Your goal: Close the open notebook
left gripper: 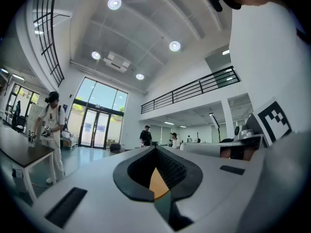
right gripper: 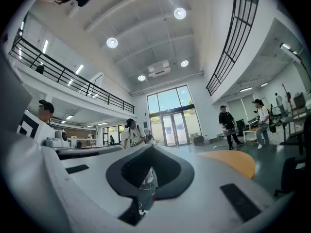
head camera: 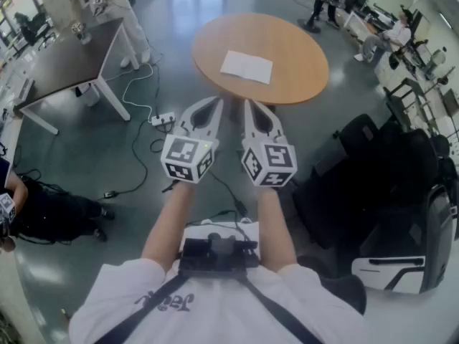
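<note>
Left tongs and right tongs are hovering pinched shut, empty, near the round wooden table carrying a flat white notebook.

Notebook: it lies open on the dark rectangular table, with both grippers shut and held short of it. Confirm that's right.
Wrong table. The head view shows the open notebook lying on the round wooden table. The rest is right: the left gripper and the right gripper are both shut and short of it.
</note>
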Action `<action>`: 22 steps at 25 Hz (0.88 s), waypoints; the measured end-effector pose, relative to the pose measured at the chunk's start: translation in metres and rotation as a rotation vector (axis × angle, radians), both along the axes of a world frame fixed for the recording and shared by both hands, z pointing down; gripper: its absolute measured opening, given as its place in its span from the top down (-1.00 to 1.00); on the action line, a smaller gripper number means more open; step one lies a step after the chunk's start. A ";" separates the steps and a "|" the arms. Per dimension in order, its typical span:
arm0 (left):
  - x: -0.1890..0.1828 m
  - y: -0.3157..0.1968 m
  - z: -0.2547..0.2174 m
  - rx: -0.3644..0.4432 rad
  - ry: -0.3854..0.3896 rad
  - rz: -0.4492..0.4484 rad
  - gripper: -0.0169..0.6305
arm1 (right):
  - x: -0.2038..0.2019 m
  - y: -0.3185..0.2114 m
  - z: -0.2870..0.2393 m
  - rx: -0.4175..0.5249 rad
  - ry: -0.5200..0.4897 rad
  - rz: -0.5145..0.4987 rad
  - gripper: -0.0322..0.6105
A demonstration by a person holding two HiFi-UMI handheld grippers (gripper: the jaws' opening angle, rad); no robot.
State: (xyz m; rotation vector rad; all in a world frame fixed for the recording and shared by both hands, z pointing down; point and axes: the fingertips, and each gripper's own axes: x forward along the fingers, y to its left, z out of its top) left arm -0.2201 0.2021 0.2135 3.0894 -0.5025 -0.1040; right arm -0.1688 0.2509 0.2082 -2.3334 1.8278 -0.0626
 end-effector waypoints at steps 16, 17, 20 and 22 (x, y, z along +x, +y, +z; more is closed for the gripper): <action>-0.008 0.009 0.015 -0.069 0.033 -0.049 0.91 | -0.002 0.023 0.012 -0.017 0.004 -0.028 0.86; -0.003 0.011 0.014 -0.065 0.032 -0.048 0.91 | 0.004 0.025 0.010 -0.009 -0.005 -0.027 0.86; 0.012 0.013 0.010 -0.064 0.034 -0.053 0.91 | 0.025 0.030 0.004 0.012 -0.031 -0.025 0.85; 0.025 0.014 0.009 -0.062 0.036 -0.055 0.91 | 0.039 0.033 0.001 0.023 -0.032 -0.026 0.85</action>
